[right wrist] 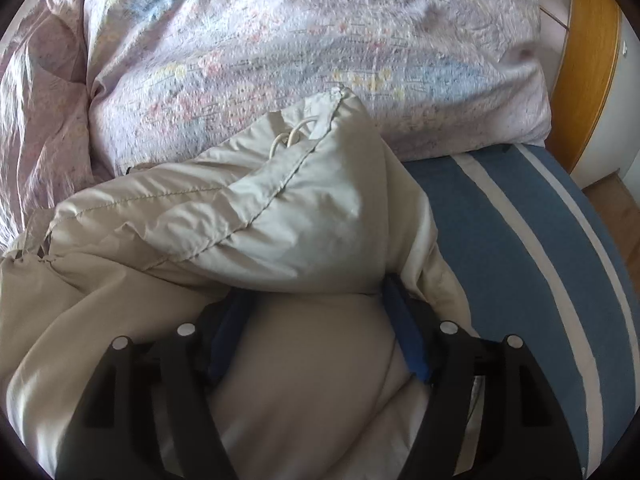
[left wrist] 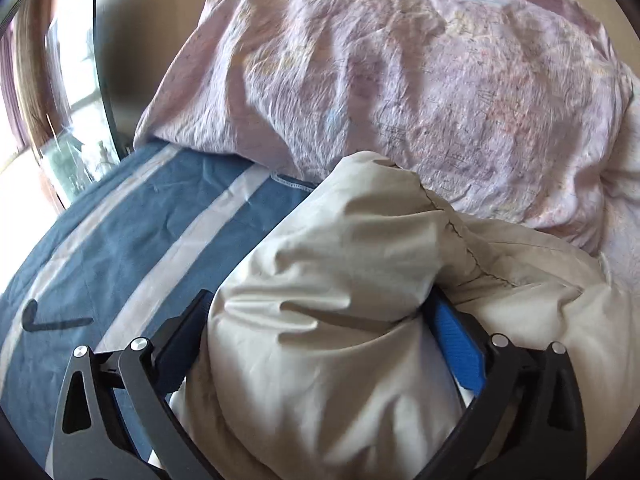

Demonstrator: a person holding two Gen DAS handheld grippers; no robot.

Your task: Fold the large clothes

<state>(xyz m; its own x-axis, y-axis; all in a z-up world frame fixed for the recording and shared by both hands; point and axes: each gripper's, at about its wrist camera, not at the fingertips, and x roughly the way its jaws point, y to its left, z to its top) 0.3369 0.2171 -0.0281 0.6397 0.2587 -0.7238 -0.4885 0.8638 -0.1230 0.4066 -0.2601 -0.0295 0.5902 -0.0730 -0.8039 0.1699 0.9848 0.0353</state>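
Item one, my left gripper [left wrist: 316, 320]: jaws spread as wide as they go, a thick fold of the beige padded garment [left wrist: 340, 280] bulging up between the fingers [left wrist: 456, 340]. The blue pad on the right finger shows bare beside the cloth; whether either pad presses the fabric I cannot tell.

Item two, my right gripper [right wrist: 316, 312]: jaws partly apart, a bunched roll of the same beige padded garment [right wrist: 280, 220] lying across the finger [right wrist: 404, 332] tips and a smooth mound of it filling the gap lower down. Both blue pads sit against fabric, yet a firm grip is not clear from this view.

Item three, the garment itself: pale beige, quilted, stitched seams running across it, a white cord loop [right wrist: 288, 136] near its upper edge in the right wrist view. It fills the lower centre of both views and lies heaped on the bed.

Item four, the surface: a blue bedsheet with white stripes [left wrist: 120, 248], lower left in the left view, right side in the right view [right wrist: 520, 240].

Item five, behind the garment: a pink floral duvet [left wrist: 400, 80] across the upper frame, crumpled; in the right view [right wrist: 280, 60] it spans the top.

Item six, the room: a mirror or glass panel with dark rim [left wrist: 80, 120] at far left of the left view; a wooden bed frame edge [right wrist: 588, 60] at upper right of the right view, wood flooring below it.
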